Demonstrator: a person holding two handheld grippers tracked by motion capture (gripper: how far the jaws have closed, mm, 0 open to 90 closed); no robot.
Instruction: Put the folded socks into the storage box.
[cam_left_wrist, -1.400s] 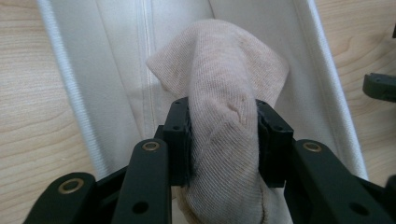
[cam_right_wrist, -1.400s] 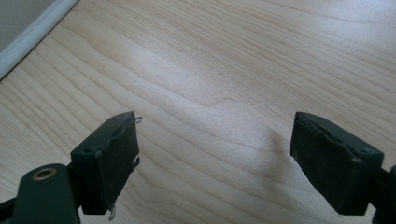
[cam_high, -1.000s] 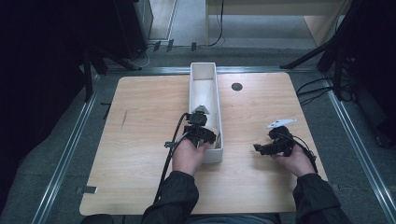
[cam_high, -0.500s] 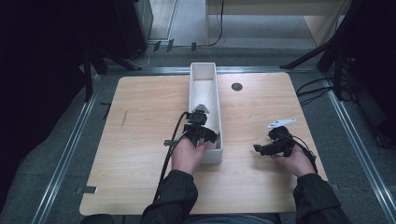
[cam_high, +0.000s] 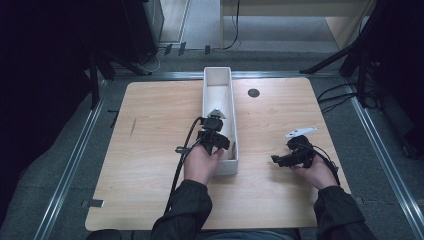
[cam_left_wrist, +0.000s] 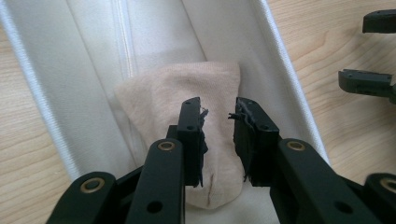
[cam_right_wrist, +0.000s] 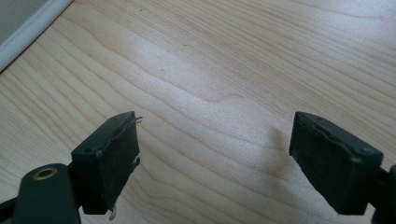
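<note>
A long white bin (cam_high: 219, 75) stands lengthwise in the middle of the wooden table (cam_high: 150, 125). In the left gripper view a beige sock (cam_left_wrist: 163, 93) lies on the bin's floor between its white walls (cam_left_wrist: 46, 102). My left gripper (cam_high: 216, 142) hovers over the bin's near end. Its jaws (cam_left_wrist: 218, 109) stand slightly apart just above the sock, with nothing pinched between them. To the right of the bin my right gripper (cam_high: 280, 160) is held low over bare wood and points left. It is wide open (cam_right_wrist: 215, 126) and holds nothing.
A small dark round hole (cam_high: 253, 93) sits in the tabletop at the back, right of the bin. In the left gripper view the right gripper's jaws (cam_left_wrist: 369, 51) show at the upper right. Metal rails (cam_high: 75, 155) frame the table on a grey floor.
</note>
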